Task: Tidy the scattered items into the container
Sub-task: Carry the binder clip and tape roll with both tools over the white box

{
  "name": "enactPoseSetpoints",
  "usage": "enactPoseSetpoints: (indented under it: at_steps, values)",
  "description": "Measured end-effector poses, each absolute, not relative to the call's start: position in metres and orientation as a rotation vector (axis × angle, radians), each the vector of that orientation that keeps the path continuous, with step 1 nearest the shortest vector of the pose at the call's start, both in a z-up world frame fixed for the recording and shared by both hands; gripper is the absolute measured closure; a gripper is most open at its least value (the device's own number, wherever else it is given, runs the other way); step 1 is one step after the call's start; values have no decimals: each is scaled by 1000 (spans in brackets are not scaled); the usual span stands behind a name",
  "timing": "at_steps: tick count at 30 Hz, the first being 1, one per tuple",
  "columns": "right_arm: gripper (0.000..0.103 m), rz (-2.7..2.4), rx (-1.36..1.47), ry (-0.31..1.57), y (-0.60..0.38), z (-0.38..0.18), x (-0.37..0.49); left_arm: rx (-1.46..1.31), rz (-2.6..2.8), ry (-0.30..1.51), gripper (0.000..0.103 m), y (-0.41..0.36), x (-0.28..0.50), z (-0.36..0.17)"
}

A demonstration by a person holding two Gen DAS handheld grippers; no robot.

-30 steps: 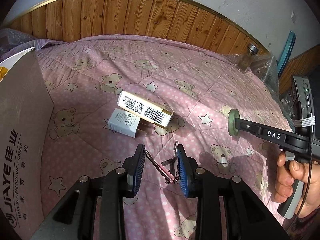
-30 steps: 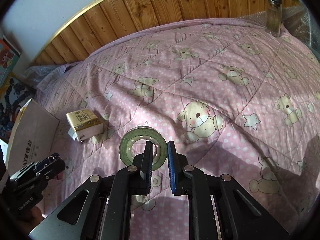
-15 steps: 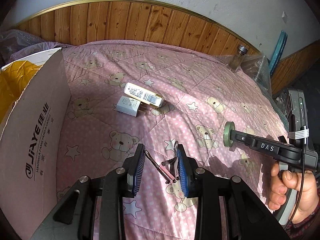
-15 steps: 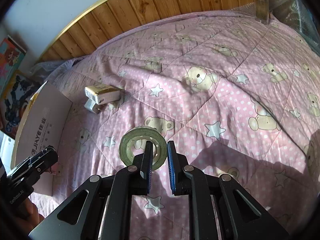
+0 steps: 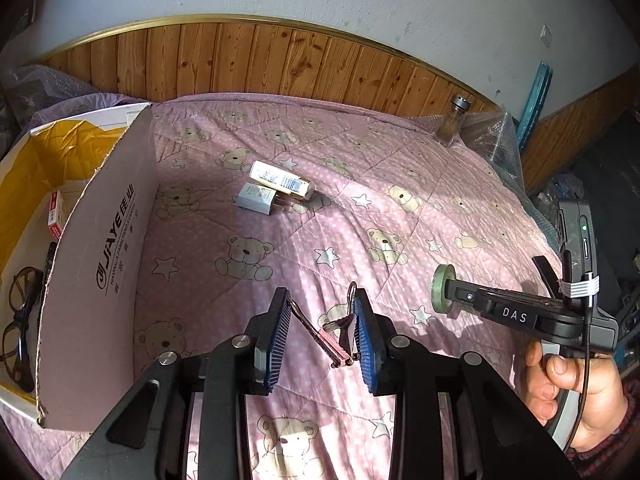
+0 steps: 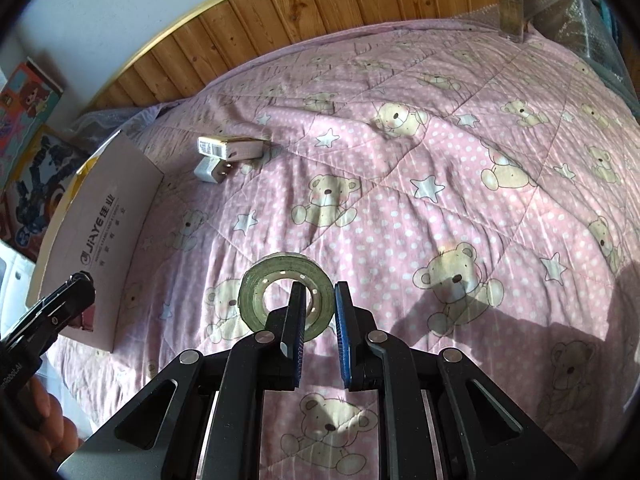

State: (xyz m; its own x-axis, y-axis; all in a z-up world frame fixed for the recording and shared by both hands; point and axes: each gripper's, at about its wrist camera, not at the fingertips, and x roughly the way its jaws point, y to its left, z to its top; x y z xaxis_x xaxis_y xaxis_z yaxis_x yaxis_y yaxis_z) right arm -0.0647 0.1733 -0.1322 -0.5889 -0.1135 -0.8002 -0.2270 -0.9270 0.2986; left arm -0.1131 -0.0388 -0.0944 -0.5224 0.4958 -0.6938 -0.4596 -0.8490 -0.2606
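Observation:
My left gripper (image 5: 320,300) is shut on a small pink metal clip (image 5: 320,336) with a ring, held above the pink bear quilt (image 5: 400,184). To its left stands the open cardboard box (image 5: 100,264) with a yellow lining. My right gripper (image 6: 319,288) is shut on the wall of a green tape roll (image 6: 256,292), also lifted off the quilt. The left wrist view shows that tape roll (image 5: 442,288) edge-on at right. A yellow-white pack (image 5: 280,180) and a white charger plug (image 5: 256,200) lie together on the quilt beyond the box.
Inside the box lie glasses (image 5: 18,320) and a small red-white carton (image 5: 56,216). A glass bottle (image 5: 452,126) stands at the quilt's far right corner by bubble wrap (image 5: 492,140). Wooden panelling (image 5: 280,60) runs behind. A hand (image 5: 580,392) holds the right gripper.
Both grippers have risen and drawn back from the quilt with their loads. The box has come further into the left wrist view, and its inside now shows.

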Motion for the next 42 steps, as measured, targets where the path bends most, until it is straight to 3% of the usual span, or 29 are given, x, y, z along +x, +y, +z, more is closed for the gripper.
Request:
enactPoseSetpoints:
  at_steps: [24, 42]
  values:
    - [89, 2753, -1424, 461, 109, -122, -5, -985, 2396, -175, 71, -104, -45, -76]
    - [89, 2985, -1499, 212, 6, -80, -3, -925, 2485, -336, 71, -182, -21, -60]
